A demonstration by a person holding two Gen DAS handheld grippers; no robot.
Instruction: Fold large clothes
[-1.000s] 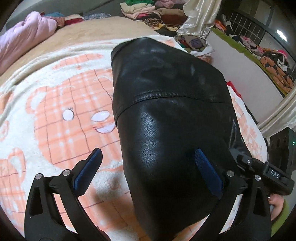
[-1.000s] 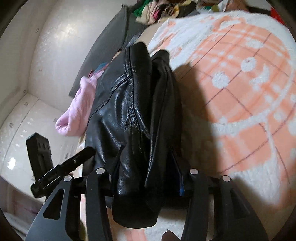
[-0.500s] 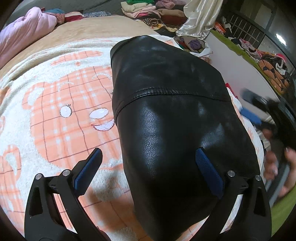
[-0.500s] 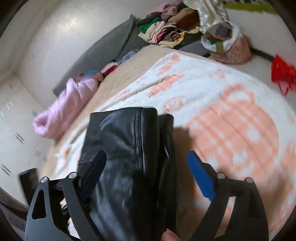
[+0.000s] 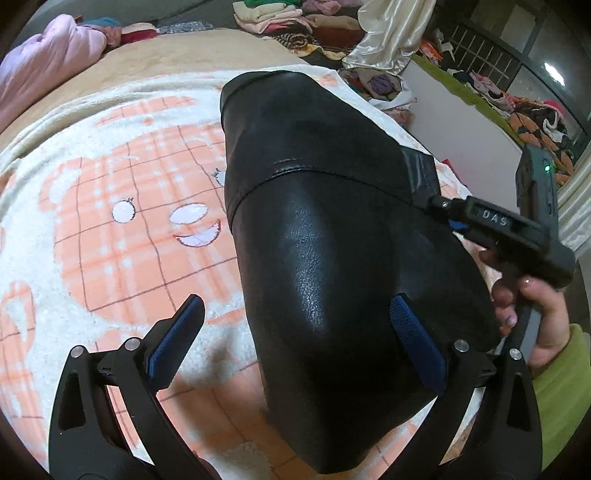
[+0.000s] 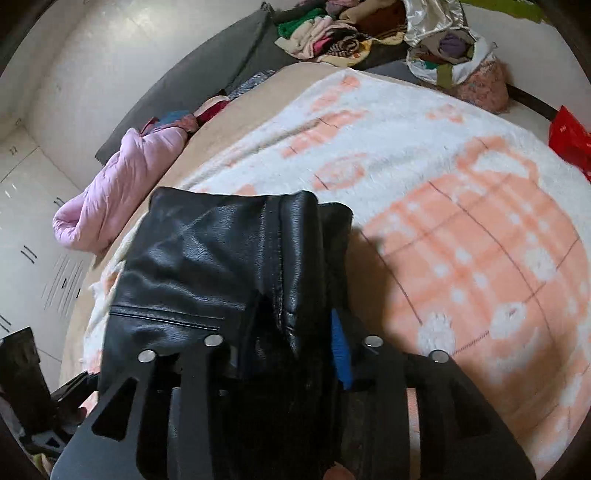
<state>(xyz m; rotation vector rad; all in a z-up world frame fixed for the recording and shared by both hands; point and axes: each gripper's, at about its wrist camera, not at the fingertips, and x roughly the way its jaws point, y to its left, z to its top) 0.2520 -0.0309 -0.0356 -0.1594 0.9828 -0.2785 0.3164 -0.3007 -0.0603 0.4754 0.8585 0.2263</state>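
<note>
A black leather jacket (image 5: 332, 229), folded into a thick bundle, lies on a white and orange bear-print blanket (image 5: 110, 229). My left gripper (image 5: 295, 332) is open, its blue-padded fingers spread over the bundle's near end; one finger rests on the leather, the other over the blanket. My right gripper (image 6: 291, 332) is shut on the jacket's (image 6: 207, 266) folded edge, with leather bunched between its fingers. It also shows in the left wrist view (image 5: 491, 221), at the bundle's right side.
A pink quilted garment (image 6: 122, 184) lies at the bed's far side. Piles of mixed clothes (image 6: 332, 33) and a stuffed bag (image 6: 454, 55) sit beyond the bed. A red bag (image 6: 569, 140) is at the right edge.
My right gripper, open half a second ago, has closed on the jacket's folded edge again. The left gripper has stayed open over the bundle.
</note>
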